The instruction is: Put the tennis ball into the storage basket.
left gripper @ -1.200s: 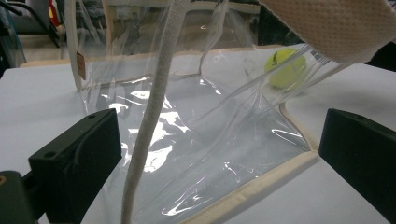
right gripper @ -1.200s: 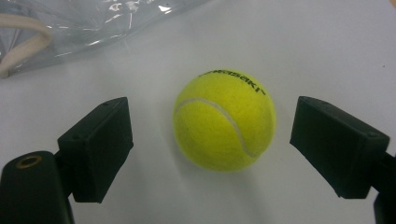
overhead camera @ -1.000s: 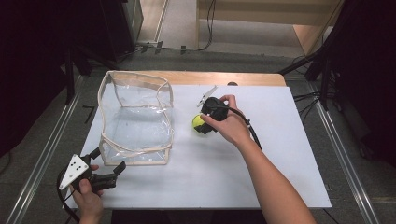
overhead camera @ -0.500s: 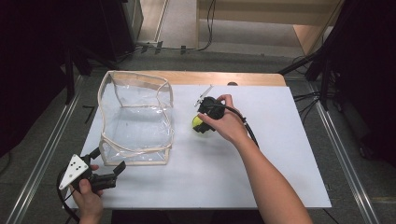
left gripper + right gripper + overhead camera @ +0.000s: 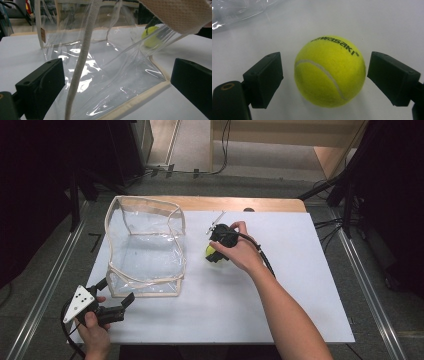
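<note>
The left hand-held gripper (image 5: 116,306) is seen at the near left corner of the white surface (image 5: 300,285), held low in the person's left hand (image 5: 92,332), its grey three-cornered plate turned up. Its jaws are spread, with nothing pinched; in the left gripper view they stand on either side of the near edge of the clear bag (image 5: 145,251), apart from it. The bag is placed upright and open at the left half of the surface, clear plastic walls with cream trim (image 5: 136,103) along the edges; a cream strap (image 5: 82,60) is seen hanging across the front in the left gripper view.

Just right of the bag, the yellow-green tennis ball (image 5: 210,252) is resting on the surface, outside the bag and near its right wall. The right hand-held gripper (image 5: 214,254) is lowered over the ball from the right, gripped by the right hand (image 5: 237,251). In the right gripper view the ball (image 5: 329,71) is seen between the two black jaws, which are spread; a small gap is visible on each side, so the ball is not pinched. Black lettering is printed on the top of the ball. A cable (image 5: 265,260) is trailing back from the gripper along the forearm.
</note>
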A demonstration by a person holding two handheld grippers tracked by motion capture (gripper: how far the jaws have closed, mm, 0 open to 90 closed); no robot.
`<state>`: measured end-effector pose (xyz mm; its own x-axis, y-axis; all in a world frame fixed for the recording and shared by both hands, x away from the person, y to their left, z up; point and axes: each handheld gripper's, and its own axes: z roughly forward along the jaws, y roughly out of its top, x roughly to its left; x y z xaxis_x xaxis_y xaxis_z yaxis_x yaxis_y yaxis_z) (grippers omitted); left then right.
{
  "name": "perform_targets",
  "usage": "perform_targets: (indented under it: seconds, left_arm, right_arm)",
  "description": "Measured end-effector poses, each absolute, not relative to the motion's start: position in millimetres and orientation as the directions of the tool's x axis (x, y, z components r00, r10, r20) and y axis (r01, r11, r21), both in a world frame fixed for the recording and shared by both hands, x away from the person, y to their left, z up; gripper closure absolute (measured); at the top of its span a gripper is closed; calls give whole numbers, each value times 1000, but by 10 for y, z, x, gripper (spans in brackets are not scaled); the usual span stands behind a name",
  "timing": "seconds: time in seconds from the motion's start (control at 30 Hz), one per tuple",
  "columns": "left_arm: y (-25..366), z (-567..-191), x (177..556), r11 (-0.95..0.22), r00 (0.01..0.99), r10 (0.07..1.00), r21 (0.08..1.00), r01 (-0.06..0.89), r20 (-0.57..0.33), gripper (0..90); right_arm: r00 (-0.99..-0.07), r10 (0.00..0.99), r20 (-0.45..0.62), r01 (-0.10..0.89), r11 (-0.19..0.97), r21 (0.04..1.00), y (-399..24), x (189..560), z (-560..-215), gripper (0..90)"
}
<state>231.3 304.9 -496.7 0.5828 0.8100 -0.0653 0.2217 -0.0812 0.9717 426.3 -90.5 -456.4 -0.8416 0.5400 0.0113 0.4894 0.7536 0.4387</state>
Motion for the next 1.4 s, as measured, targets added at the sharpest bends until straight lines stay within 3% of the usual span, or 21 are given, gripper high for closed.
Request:
perform_targets:
  seconds: [1.4]
  left_arm:
    - [3045, -4968, 2317, -82, 584, 809, 971, 224, -66, 0]
  right_arm:
    - [-848, 529, 21, 493, 774, 399, -816, 4346, -4760, 119]
